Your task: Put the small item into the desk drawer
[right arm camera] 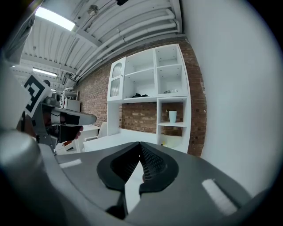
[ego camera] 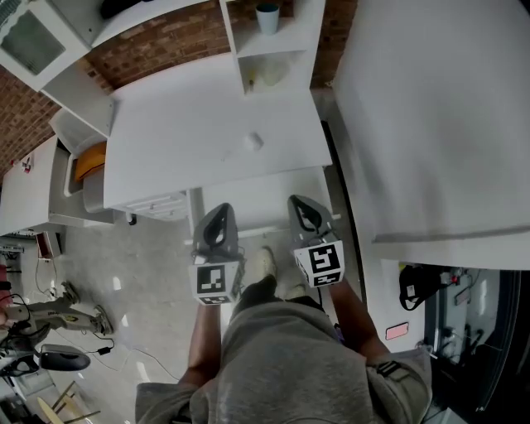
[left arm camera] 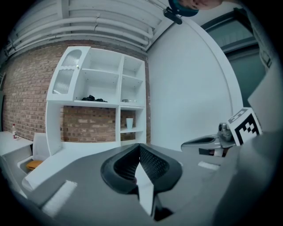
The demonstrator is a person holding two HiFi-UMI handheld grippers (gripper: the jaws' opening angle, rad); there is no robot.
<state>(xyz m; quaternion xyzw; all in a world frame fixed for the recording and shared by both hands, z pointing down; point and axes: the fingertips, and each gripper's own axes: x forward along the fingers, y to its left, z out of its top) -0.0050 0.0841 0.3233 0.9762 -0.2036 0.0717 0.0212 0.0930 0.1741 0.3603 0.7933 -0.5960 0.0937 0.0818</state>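
At the left, a white drawer unit [ego camera: 157, 204] sits beneath the front corner of the white table [ego camera: 166, 157]. Just right of it, the left gripper [ego camera: 219, 209] is held short of the table's near edge, its dark ribbed fingers [left arm camera: 152, 164] clenched tip to tip on nothing. The small pale rounded item [ego camera: 252, 142] lies on the table top (right of its middle, well apart from both grippers), in front of a white shelf unit [ego camera: 273, 48] bearing a pale cup [ego camera: 267, 16]. The right gripper [ego camera: 301, 201] is level with the left, its fingers [right arm camera: 152, 165] likewise clenched and empty.
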